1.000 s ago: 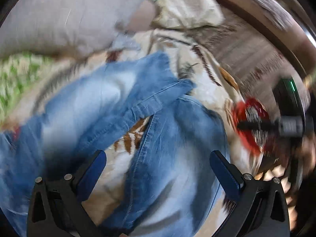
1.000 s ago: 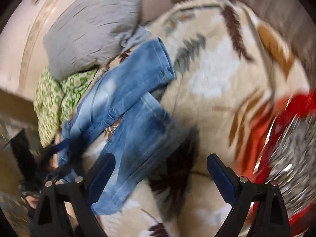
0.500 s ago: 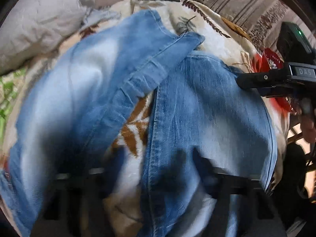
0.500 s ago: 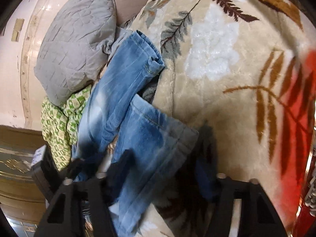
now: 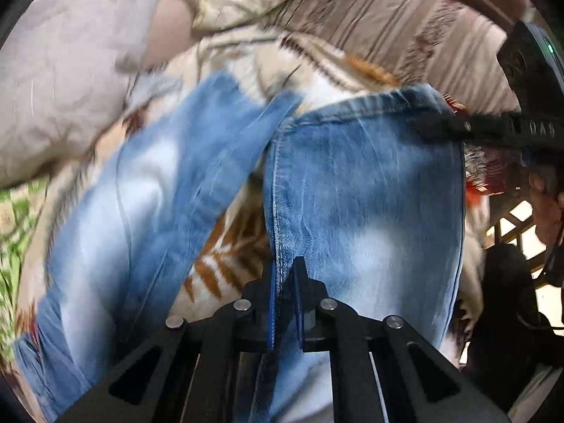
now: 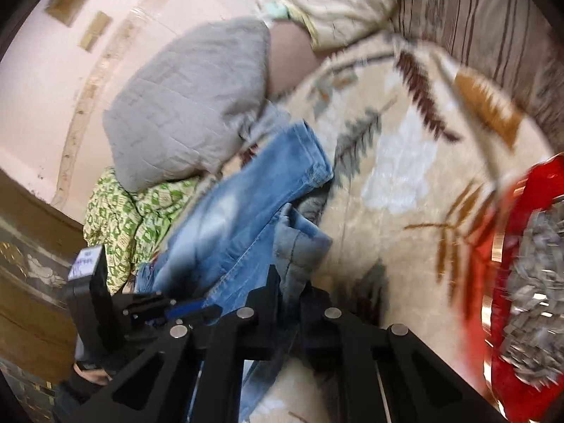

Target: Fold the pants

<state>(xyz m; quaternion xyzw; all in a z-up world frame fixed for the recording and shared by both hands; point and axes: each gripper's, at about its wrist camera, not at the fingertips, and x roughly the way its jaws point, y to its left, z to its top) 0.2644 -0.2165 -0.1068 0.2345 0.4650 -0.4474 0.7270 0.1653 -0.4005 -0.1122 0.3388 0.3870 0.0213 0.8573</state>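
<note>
The jeans [image 5: 363,194] lay spread on a bed covered by a cream blanket with a leaf print [image 6: 398,176], their two legs parting in a V so that a patch of the blanket showed between them. The left tool [image 5: 283,275] was closing, and its blue pads already pinched the stitched inner seam of one leg, with the denim running up between them. The right tool [image 6: 289,282] was closing too, its black fingers clamped on a bunched fold near the hem of the same leg, where the cloth rose off the blanket in a rumpled peak. In the left wrist view the right tool reached in from the right side and met the far corner of that leg's hem. The other leg stretched away toward a grey quilted pillow [image 6: 190,102] at the far side of the bed, its hem ending just beside the pillow. A green patterned cloth [image 6: 130,218] sat under the pillow's near end, touching the jeans' waist part. A red thing with silvery trim [image 6: 521,275] lay at the right edge of the bed, well apart from the jeans. A striped brown cover [image 5: 387,28] ran along the far edge.
</note>
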